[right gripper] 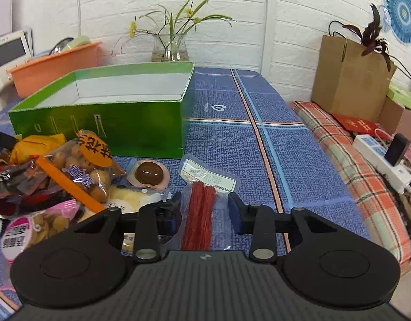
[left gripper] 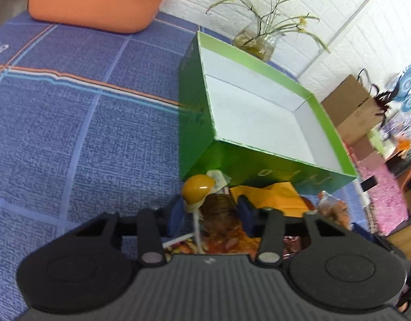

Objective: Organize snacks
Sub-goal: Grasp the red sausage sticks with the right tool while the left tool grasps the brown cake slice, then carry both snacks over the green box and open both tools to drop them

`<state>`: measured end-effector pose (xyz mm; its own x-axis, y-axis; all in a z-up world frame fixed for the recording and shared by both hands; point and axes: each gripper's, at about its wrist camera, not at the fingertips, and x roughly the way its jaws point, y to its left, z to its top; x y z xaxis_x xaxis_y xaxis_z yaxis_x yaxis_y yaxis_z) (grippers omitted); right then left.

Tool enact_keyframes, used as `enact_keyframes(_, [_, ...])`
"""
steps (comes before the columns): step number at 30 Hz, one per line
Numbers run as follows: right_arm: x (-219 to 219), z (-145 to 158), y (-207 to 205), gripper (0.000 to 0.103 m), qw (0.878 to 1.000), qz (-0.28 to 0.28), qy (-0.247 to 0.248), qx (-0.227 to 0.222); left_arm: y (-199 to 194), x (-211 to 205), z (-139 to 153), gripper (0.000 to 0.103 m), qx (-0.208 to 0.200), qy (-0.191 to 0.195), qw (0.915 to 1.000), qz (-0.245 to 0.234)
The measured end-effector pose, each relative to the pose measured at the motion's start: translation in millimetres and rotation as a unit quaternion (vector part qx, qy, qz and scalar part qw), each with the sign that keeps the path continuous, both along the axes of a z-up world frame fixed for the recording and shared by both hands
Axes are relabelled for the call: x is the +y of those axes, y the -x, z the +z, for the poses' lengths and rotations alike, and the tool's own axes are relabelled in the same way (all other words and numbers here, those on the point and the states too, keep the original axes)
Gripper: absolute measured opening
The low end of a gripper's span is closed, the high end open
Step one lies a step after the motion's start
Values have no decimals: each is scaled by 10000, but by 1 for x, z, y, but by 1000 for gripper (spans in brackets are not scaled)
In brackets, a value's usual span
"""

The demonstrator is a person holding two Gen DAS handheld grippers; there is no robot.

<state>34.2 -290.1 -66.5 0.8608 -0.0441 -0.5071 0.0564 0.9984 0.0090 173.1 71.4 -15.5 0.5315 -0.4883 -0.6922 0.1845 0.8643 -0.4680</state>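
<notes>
Between our right claw's (right gripper: 205, 208) pads lies a clear pack of red sticks (right gripper: 200, 214). The jaws stand apart on either side of it; the left pad looks to touch the wrapper's edge while the right pad is clear, so nothing is gripped yet. At ten o'clock from it sits a brown egg (right gripper: 148, 173) in its pouch, and at nine o'clock the snack pile (right gripper: 58, 171). The green box (right gripper: 106, 123), open and empty as far as we can see, stands at eleven o'clock on the blue cloth (right gripper: 259, 139).

Our left claw (left gripper: 210, 214) has its blue pads either side of a brownish packet (left gripper: 219, 208); whether they press it we cannot tell. A yellow egg (left gripper: 198, 188) sits just off the left pad at eleven o'clock, and the box (left gripper: 205, 139) rises at twelve.

Risks, as we judge them: the thin slick wrapper may slide out if we close on its edge only, and the sticks could crush under a hard squeeze. On the left, a lift could drag the yellow egg along or tumble the pile. Both hands heading for the box together could knock its near wall.
</notes>
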Motion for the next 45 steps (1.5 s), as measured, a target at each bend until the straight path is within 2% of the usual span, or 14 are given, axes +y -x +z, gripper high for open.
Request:
enact_keyframes(1, [-1,1,3,56,10000,-6,-75,-59,5,0,1,34,-73,50,10000,15])
enact_keyframes(6, [-8,3,12,53,9979,272,-468,-352,21,10,5,30,-225,224,9991,287])
enact_keyframes(8, [-8,3,13,53,9975,304,-528,-355,27,16,6,0,-302,357,9984,325])
enact_keyframes(16, [-4,1,20,53,9980,320,-427,-351,45,38,10,0,-88,927,9948,412])
enact_keyframes(18, [-5,1,20,53,9980,339,-419,-345,43,34,13,20,184,1106,9930,358])
enact_keyframes(19, [-5,1,20,53,9979,338,-421,-344,42,31,14,59,304,1193,9920,285])
enact_keyframes(20, [-5,1,20,53,9979,341,-435,-347,40,24,16,68,305,1257,9914,169])
enact_keyframes(27, [-11,2,25,54,9955,443,-681,-486,6,-29,10,69,801,-316,9954,423])
enact_keyframes(34, [-23,1,29,54,9894,554,-1107,-758,14,-74,3,91,64,-1683,9857,-14])
enact_keyframes(37, [-27,0,32,54,9870,562,-1241,-848,23,-77,1,86,-83,-1969,9804,28])
enact_keyframes(38, [-28,0,32,54,9865,564,-1270,-866,25,-77,4,62,-104,-1961,9805,72])
enact_keyframes(40, [-30,0,33,54,9854,556,-1324,-911,26,-72,10,43,-26,-1865,9822,231])
enact_keyframes(43, [-30,3,37,54,9842,568,-1304,-1057,30,-51,12,43,219,-1182,9924,249])
enact_keyframes(45, [-30,6,41,54,9835,541,-1258,-1178,40,-42,16,43,110,-1092,9934,319])
